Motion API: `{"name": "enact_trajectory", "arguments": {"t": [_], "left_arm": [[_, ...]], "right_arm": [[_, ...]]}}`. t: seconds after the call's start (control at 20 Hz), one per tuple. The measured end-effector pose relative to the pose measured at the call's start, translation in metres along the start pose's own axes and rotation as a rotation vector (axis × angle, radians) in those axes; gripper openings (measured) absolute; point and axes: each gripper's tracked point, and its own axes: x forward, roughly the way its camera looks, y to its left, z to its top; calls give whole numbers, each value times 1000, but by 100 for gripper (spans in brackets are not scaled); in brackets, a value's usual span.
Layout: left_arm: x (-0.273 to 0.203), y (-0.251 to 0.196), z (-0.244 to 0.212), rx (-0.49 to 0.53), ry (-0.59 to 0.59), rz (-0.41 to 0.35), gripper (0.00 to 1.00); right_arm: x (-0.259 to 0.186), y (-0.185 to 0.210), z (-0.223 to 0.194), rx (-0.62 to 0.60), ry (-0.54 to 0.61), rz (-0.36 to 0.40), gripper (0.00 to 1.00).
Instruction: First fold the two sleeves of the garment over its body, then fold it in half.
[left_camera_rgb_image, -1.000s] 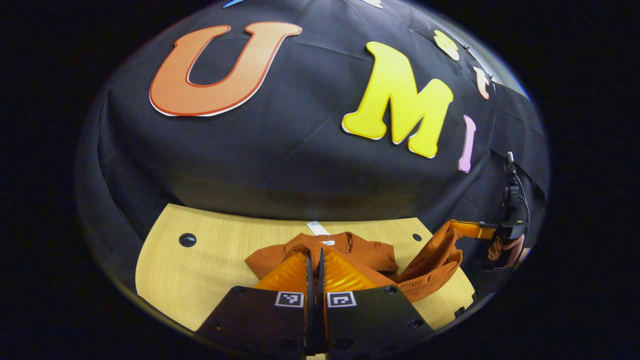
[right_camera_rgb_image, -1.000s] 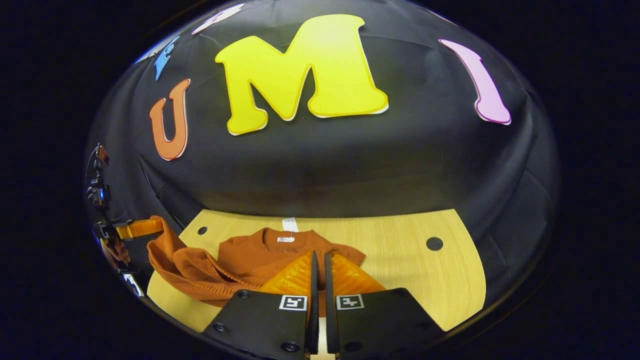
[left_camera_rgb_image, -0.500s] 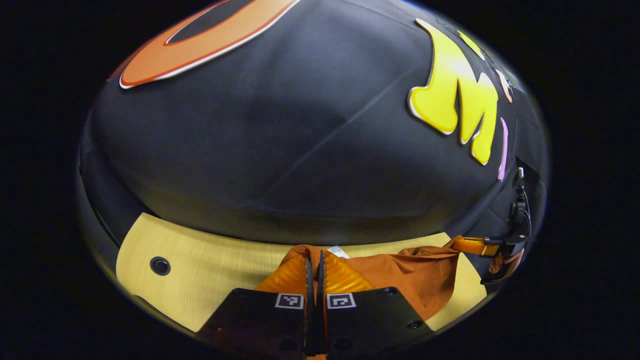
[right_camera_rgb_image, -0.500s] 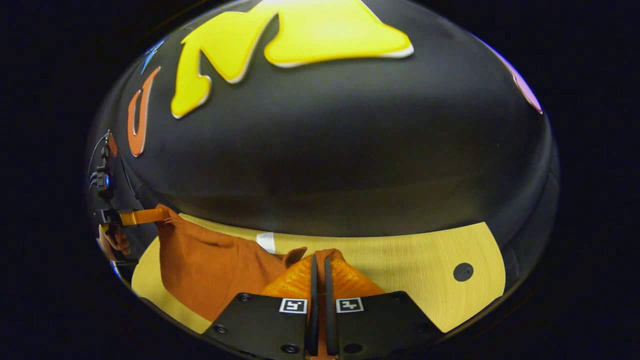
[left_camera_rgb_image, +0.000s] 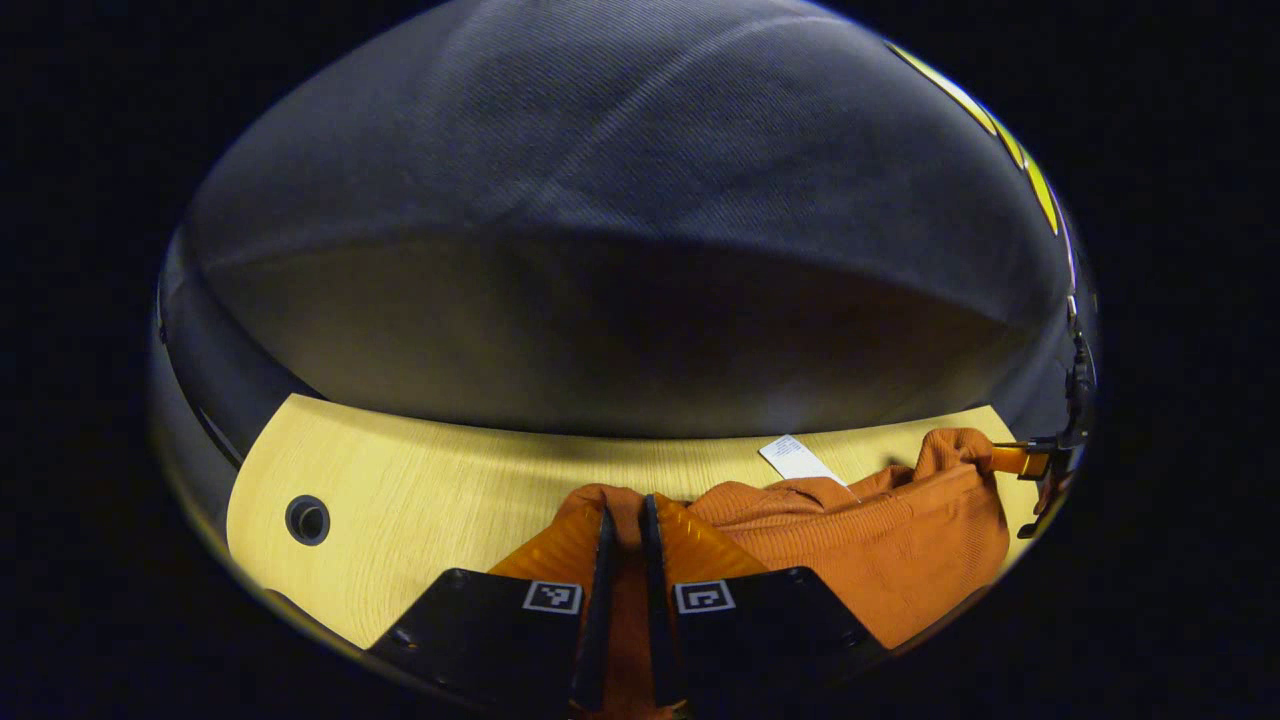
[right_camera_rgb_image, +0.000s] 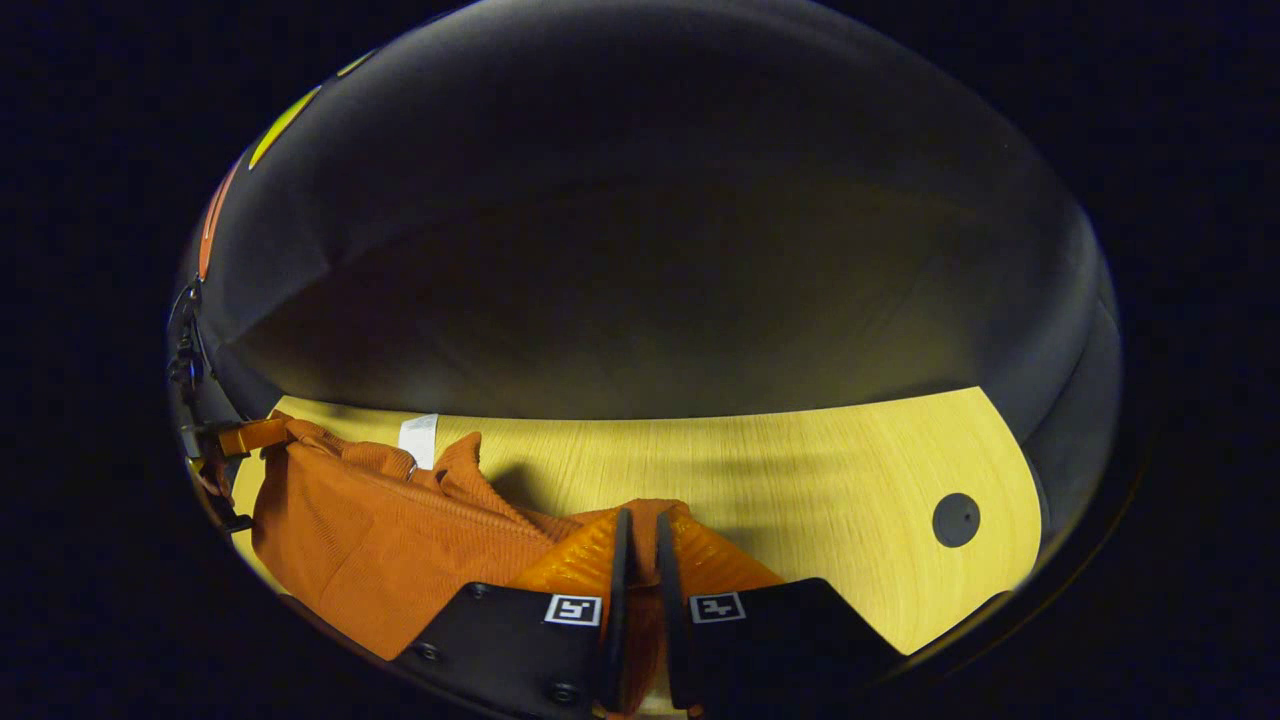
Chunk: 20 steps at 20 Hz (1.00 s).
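Note:
A rust-orange knit garment (left_camera_rgb_image: 880, 545) hangs stretched between my two grippers just above the wooden table (left_camera_rgb_image: 420, 500), near the booth's wall. In the left gripper view, my left gripper (left_camera_rgb_image: 622, 525) is shut on one corner of the cloth, which shows between its fingers. The right gripper (left_camera_rgb_image: 1010, 460) pinches the other corner at the far right edge. In the right gripper view, my right gripper (right_camera_rgb_image: 638, 530) is shut on the garment (right_camera_rgb_image: 400, 540), and the left gripper (right_camera_rgb_image: 245, 437) holds the far corner at the left. A white tag (left_camera_rgb_image: 797, 458) sticks up from the cloth's far edge.
The black cloth wall (left_camera_rgb_image: 620, 250) rises close behind the table's far edge. A round dark hole (left_camera_rgb_image: 307, 519) sits in the table at the left, and another hole (right_camera_rgb_image: 955, 519) at the right in the right gripper view.
Both grippers have carried the garment's edge forward and down toward the wall. The cloth, earlier lying partly flat, is now drawn over and lower. The wall looms closer.

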Motion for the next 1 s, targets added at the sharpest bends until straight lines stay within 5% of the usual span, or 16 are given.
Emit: {"name": "enact_trajectory", "arguments": {"t": [0.1, 0.2, 0.35, 0.45, 0.55, 0.65, 1.0], "left_arm": [[0, -4, 3, -10, -19, -14, 29], [-5, 5, 3, -13, -18, 14, 39], [-23, 27, 11, -27, -43, 68, 100], [-36, 34, 25, -79, -79, 77, 98], [-57, 46, 37, -132, -120, 102, 98], [-86, 46, 57, -187, -176, 93, 99], [-257, 4, 148, -78, -480, 22, 98]], "right_arm": [[-2, 2, 8, 26, -27, 10, 19], [-2, 1, 14, 24, -54, 5, 36], [-17, -4, 31, 14, -92, -10, 65], [-31, -6, 41, 15, -116, -23, 72], [-50, -5, 46, -2, -131, -39, 67], [-76, 0, 53, -34, -165, -45, 81], [-243, 43, 129, -61, -454, -100, 84]]}}
